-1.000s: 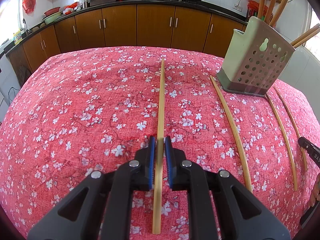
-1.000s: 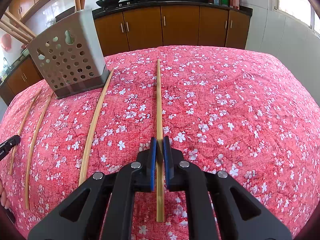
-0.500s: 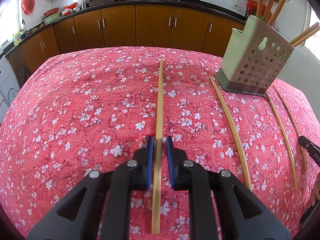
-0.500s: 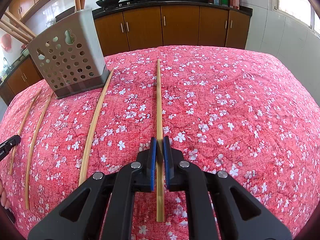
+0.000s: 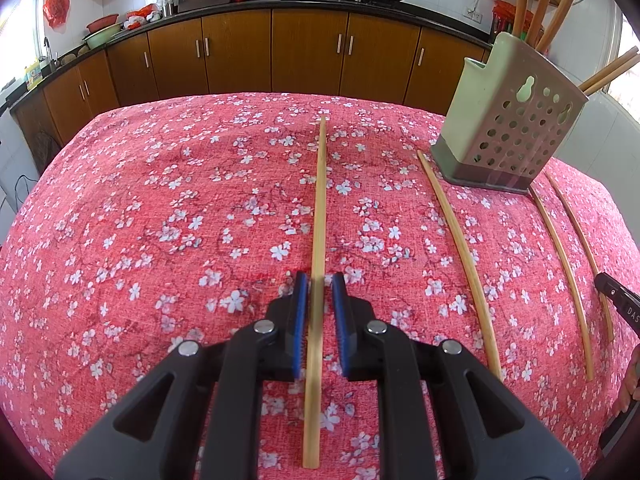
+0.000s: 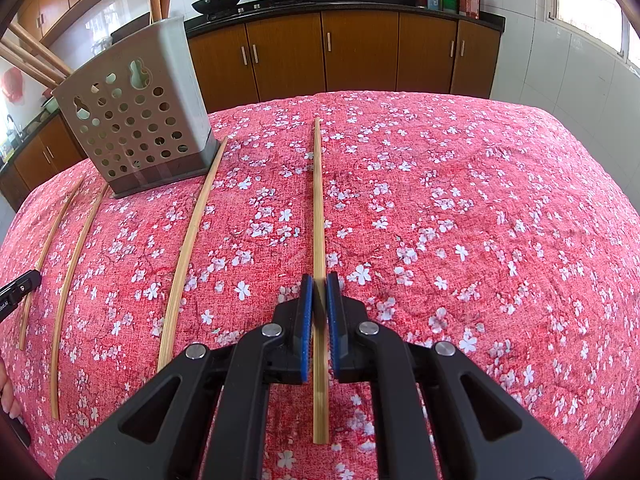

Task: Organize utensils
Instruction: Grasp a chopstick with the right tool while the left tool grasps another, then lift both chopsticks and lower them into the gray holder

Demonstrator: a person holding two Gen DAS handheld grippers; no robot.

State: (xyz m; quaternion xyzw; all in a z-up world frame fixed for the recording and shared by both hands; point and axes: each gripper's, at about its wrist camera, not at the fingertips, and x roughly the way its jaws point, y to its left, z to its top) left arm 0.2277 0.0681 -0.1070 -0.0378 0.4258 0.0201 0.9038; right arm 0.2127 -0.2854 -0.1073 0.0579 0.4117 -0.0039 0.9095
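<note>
A long bamboo chopstick (image 5: pixel 319 208) lies on the red floral tablecloth between the pads of my left gripper (image 5: pixel 320 282); the pads stand a little apart from it, so this gripper is open. My right gripper (image 6: pixel 319 282) is shut on another bamboo chopstick (image 6: pixel 318 200), which points away along the cloth. A perforated grey utensil holder (image 5: pixel 508 128) stands at the back right in the left wrist view and at the back left in the right wrist view (image 6: pixel 136 120), with several chopsticks standing in it.
Three more chopsticks lie on the cloth (image 5: pixel 160 220) near the holder: one (image 6: pixel 192 240) beside its base and two thin ones (image 6: pixel 72 272) further out. Brown kitchen cabinets (image 5: pixel 308 52) and a counter with woks stand behind the table.
My left gripper's pads have opened slightly around its chopstick. The right gripper has stayed shut on its chopstick and has not moved.
</note>
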